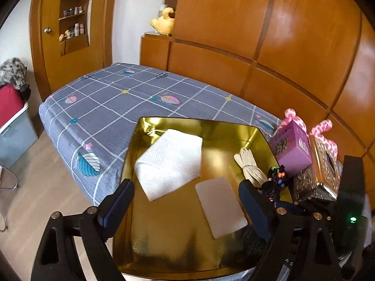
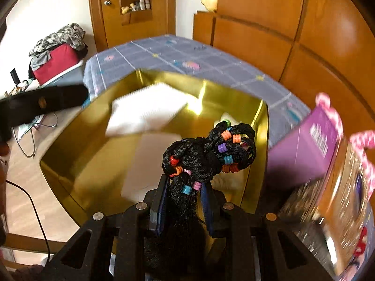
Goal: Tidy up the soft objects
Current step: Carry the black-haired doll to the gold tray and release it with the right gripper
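A gold-lined open box [image 1: 131,145] [image 2: 58,164] sits on the bed. Inside it lie a folded white cloth [image 1: 171,161] [image 2: 145,110], a flat white pad [image 1: 220,206] and a beige cord bundle [image 1: 250,166]. My left gripper [image 1: 185,187] hangs open over the box with nothing between its fingers; its black finger [image 2: 46,103] shows in the right wrist view. My right gripper [image 2: 185,194] is shut on a black braided hairpiece [image 2: 211,154] [image 1: 275,180] with coloured beads, held over the box's right side.
A purple carton [image 1: 290,149] [image 2: 300,154], an ornate tissue box [image 1: 325,164] and a pink spotted ribbon [image 1: 323,128] crowd the box's right side. The grey checked bed cover [image 1: 105,98] stretches beyond. Wooden panelling [image 1: 281,46] stands behind; a red-topped bin [image 1: 9,107] sits on the floor at left.
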Tool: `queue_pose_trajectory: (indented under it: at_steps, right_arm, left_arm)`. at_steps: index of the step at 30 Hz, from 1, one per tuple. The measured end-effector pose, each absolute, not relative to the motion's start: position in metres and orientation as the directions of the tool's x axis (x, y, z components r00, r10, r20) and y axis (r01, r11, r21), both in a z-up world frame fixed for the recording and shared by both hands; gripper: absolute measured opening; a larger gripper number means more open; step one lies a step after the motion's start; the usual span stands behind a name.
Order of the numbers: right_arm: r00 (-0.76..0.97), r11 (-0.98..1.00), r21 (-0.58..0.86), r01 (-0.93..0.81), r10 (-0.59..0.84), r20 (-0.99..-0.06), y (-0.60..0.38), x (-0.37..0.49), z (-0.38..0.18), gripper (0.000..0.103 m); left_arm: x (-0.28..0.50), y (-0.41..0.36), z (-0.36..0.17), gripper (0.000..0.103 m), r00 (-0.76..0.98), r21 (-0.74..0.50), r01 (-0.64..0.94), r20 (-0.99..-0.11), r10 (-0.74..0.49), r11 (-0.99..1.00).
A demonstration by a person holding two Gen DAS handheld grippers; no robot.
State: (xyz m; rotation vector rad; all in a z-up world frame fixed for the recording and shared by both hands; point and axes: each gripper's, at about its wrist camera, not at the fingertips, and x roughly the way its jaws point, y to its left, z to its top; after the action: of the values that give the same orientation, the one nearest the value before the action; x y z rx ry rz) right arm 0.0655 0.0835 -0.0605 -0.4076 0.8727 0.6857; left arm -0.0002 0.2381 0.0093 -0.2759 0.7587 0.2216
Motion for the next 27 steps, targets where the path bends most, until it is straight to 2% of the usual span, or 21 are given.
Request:
queue_pose_trajectory:
  at_steps: [9, 13, 18, 27]
  right_arm:
    - [0.494, 0.724, -0.121, -0.679, 0.328, -0.805, 0.079, 0.057, -0.073, 0.029]
    - [0.491, 0.729, -0.132, -0.672, 0.305, -0.816, 0.074, 0.052, -0.073, 0.041]
    - [0.536, 0.757, -0.113, -0.644, 0.34, -0.773, 0.06, 0.042, -0.054, 0.056]
    - [0.606, 0.837, -0.061, -0.544, 0.341, -0.718, 0.02, 0.032, -0.032, 0.056]
  left_arm:
    - [-0.002, 0.213, 0.006, 0.092, 0.711, -0.107, -0.253, -0.694, 0.109, 0.962]
    - [-0.004, 0.203, 0.005, 0.093, 0.717, -0.082, -0.239, -0.687, 0.119, 0.968]
    - [-0.004, 0.192, 0.004, 0.093, 0.721, -0.068, -0.213, -0.685, 0.11, 0.975]
    - [-0.007, 0.178, 0.002, 0.093, 0.729, -0.042, -0.176, -0.678, 0.101, 0.984]
